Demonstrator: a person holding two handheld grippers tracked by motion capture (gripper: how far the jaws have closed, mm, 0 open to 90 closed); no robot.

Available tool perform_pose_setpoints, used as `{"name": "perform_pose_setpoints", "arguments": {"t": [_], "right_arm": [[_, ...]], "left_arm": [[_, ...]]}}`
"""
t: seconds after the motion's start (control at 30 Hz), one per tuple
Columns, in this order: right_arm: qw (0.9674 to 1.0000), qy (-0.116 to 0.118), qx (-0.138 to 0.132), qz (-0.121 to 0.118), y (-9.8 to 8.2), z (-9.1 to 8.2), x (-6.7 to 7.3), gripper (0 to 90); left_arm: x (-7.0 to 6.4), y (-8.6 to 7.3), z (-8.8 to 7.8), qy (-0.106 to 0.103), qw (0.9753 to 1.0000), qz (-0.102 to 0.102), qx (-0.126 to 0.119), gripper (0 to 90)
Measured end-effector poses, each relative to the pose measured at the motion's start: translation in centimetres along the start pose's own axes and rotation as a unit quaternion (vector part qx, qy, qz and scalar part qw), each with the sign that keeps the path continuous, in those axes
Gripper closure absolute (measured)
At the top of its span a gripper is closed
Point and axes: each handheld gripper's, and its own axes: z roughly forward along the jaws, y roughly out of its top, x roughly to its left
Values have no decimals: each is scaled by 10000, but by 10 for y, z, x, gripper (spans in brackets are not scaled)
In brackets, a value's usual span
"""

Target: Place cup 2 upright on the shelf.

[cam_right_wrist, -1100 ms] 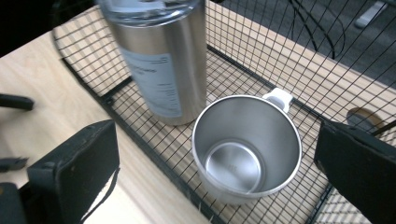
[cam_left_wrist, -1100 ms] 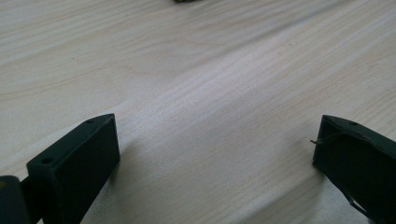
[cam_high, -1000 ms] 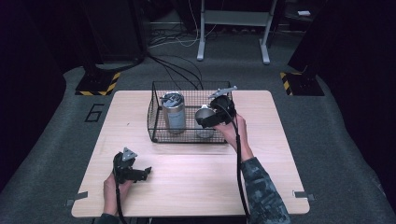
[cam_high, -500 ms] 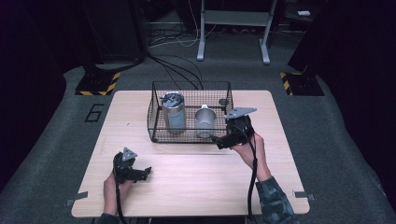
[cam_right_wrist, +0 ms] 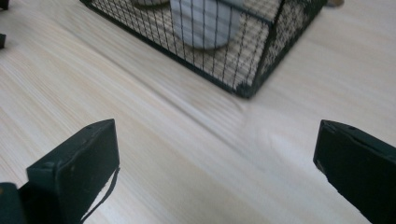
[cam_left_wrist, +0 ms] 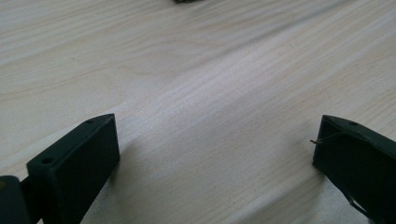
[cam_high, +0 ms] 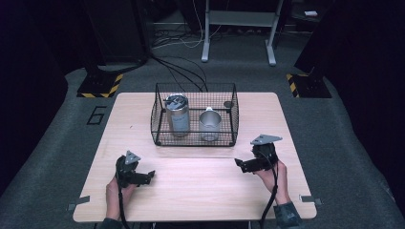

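A black wire basket [cam_high: 193, 137] stands at the middle of the wooden table [cam_high: 200, 191]. Inside it are a tall steel canister [cam_high: 177, 115] on the left and a shorter metal cup [cam_high: 209, 125] on the right, both upright. My left gripper [cam_high: 151, 174] rests low on the near left of the table; in the left gripper view it [cam_left_wrist: 219, 140] is open over bare wood. My right gripper [cam_high: 238, 163] is at the near right, apart from the basket. The right gripper view shows it [cam_right_wrist: 217, 149] open, facing the basket's corner [cam_right_wrist: 261, 56] and the cup [cam_right_wrist: 201, 23].
A small dark round thing [cam_high: 228, 104] lies by the basket's back right corner. Bare wood spans the table's front between the two grippers. Cables [cam_high: 181, 71] and a metal stand [cam_high: 239, 28] are on the grey floor behind.
My right gripper has pulled back from the cup in the basket to the table's near right; the cup stays in the basket. The left gripper has not moved.
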Motion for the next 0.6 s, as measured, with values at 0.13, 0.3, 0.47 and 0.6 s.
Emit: {"name": "perform_pose_setpoints", "arguments": {"t": [0.13,0.3,0.47,0.6], "right_arm": [[9997,-76,124,208,-26,5,-8,0],[9987,-172,182,433,-55,8,-16,0],[9983,-343,153,446,-75,10,-20,0],[9977,-575,338,149,-84,15,-20,0]], "left_arm": [[0,0,0,-2,10000,-31,9,2],[-1,0,1,25,10000,-54,-39,3],[0,1,0,2,10000,-14,16,2],[-1,1,1,34,10000,-33,-34,3]]}}
